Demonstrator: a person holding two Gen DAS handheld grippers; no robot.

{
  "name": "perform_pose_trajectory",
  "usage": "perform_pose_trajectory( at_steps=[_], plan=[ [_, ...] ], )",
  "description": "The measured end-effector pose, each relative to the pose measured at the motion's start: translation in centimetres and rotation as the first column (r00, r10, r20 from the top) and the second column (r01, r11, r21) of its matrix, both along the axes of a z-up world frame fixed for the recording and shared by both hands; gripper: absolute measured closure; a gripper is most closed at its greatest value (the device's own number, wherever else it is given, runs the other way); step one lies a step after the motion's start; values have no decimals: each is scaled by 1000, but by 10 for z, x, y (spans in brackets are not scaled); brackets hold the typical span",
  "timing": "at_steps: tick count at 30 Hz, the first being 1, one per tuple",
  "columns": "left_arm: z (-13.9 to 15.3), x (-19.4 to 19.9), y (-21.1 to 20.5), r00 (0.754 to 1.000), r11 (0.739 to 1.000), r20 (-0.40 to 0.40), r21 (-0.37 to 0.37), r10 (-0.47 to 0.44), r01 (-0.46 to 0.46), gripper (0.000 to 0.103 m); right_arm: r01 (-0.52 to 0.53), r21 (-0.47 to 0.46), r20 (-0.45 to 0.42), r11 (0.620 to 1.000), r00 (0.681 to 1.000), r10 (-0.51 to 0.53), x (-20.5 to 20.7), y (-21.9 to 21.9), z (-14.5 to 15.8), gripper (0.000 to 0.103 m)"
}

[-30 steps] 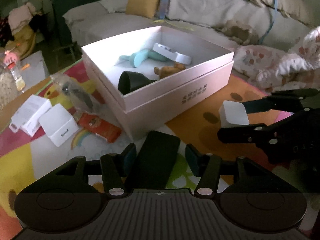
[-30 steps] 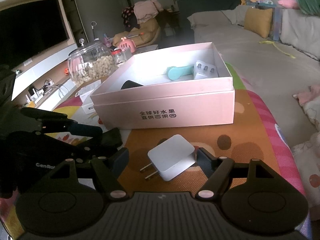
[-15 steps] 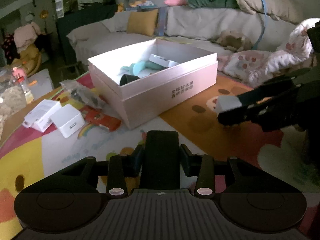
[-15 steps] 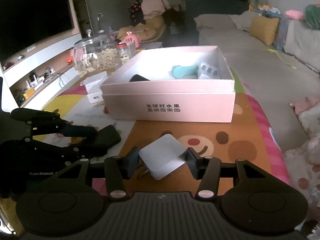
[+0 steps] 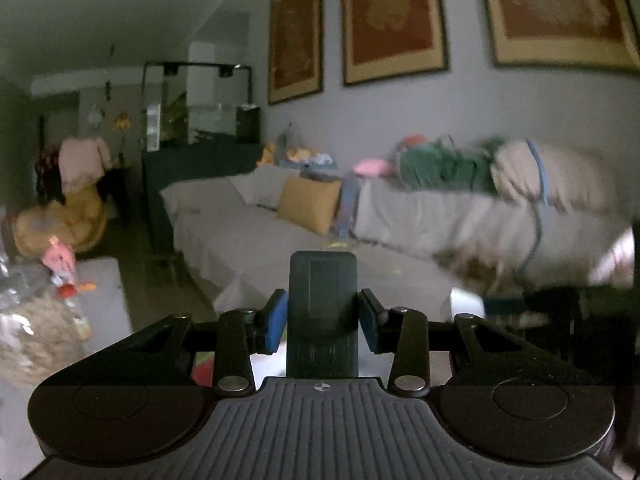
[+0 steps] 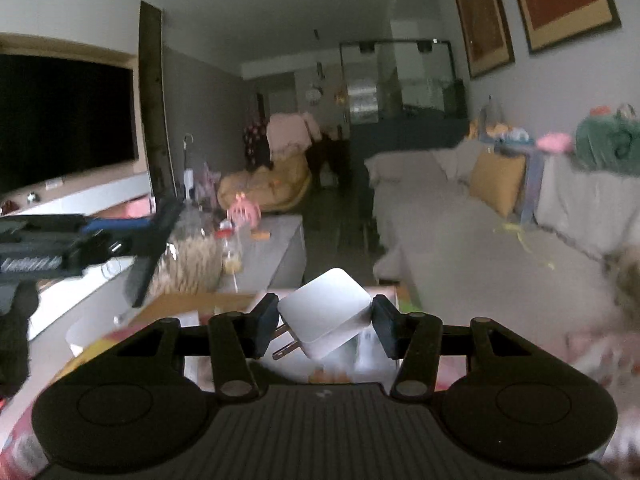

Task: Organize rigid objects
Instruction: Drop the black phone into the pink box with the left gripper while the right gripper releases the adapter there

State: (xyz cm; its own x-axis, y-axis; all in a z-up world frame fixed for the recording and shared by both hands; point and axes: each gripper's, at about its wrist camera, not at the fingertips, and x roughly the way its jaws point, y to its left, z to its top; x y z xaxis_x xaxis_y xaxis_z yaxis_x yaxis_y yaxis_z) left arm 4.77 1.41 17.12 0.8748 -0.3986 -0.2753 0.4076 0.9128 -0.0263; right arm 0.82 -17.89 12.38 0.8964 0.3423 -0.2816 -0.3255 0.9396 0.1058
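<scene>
My left gripper is shut on a flat black rectangular device, which sticks out forward between the blue pads. The right wrist view shows the same device held at the far left. My right gripper is shut on a white plug-in charger, tilted, with its two prongs pointing down-left. In the left wrist view the charger shows as a pale blur at the right. Both grippers are raised and point out across the room. The pink box is out of view below.
A grey sofa with a yellow cushion lies ahead. A glass jar of snacks and a pink toy stand by a low grey table. A TV hangs at left. The colourful mat shows below.
Both grippers closed on their objects on the mat, then lifted them and tilted upward. The pink box and most of the mat have dropped out of view.
</scene>
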Motion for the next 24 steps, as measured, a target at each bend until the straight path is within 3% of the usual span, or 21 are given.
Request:
perform_pose_trajectory(
  at_steps=[2, 5, 7, 10, 13, 16, 21, 24],
  plan=[
    [-1, 39, -9, 996, 999, -85, -37, -9, 6, 59, -4, -15, 2, 1000, 1000, 4, 18, 5, 6, 51],
    [-17, 79, -15, 983, 995, -168, -42, 77, -86, 60, 48, 4, -38, 999, 998, -48, 30, 1, 6, 39],
    [-29, 83, -6, 977, 992, -189, -68, 96, -110, 60, 38, 16, -37, 999, 999, -38, 20, -8, -3, 30],
    [-46, 75, 21, 971, 983, -214, -123, 111, -139, 60, 64, -15, -51, 998, 997, -65, 9, -16, -27, 26],
    [-63, 56, 49, 955, 971, -228, -99, 189, -216, 60, 64, -17, -129, 998, 990, -66, 9, -18, -53, 26],
    [-79, 43, 82, 917, 944, -280, -85, 285, -319, 60, 10, -15, -207, 1000, 978, -13, 7, -9, -77, 26],
    [-107, 40, 126, 822, 886, -438, -111, 364, -451, 61, -57, -65, -257, 996, 966, 38, 5, 16, -102, 26],
    [-117, 39, 128, 802, 875, -445, -79, 398, -478, 61, -77, -72, -290, 994, 956, 53, 1, 26, -112, 27]
  ],
)
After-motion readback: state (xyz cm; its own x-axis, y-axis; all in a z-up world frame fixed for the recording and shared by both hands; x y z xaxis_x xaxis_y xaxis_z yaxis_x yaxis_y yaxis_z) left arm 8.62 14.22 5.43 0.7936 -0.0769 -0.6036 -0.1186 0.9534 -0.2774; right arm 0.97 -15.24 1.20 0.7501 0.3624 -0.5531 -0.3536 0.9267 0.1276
